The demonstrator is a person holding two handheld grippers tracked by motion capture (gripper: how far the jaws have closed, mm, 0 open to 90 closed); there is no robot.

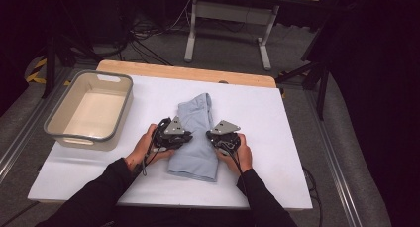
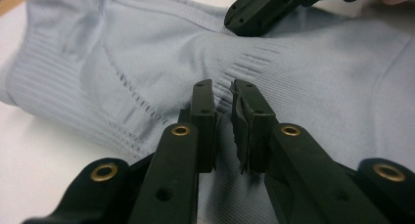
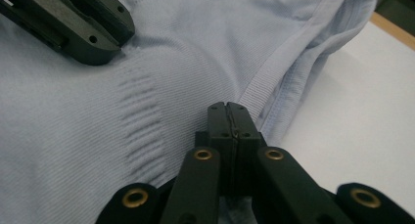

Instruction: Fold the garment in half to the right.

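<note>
A: Looking at the high view, you've got that folded light-blue garment lying mid-counter, with the grey bin well off to its left.

B: Yep, and both your grippers sit right on the cloth. Left gripper is over its left side, jaws just a narrow slit apart, hovering over the ribbed patch with no fabric pinched between them as far as I can tell.

A: And your right gripper?

B: Jaws pressed tight together, tips down beside the ribbed hem on the right edge. Can't tell if any cloth is caught underneath. Each gripper's jaws show in the other's view, so they're near each other.
</note>
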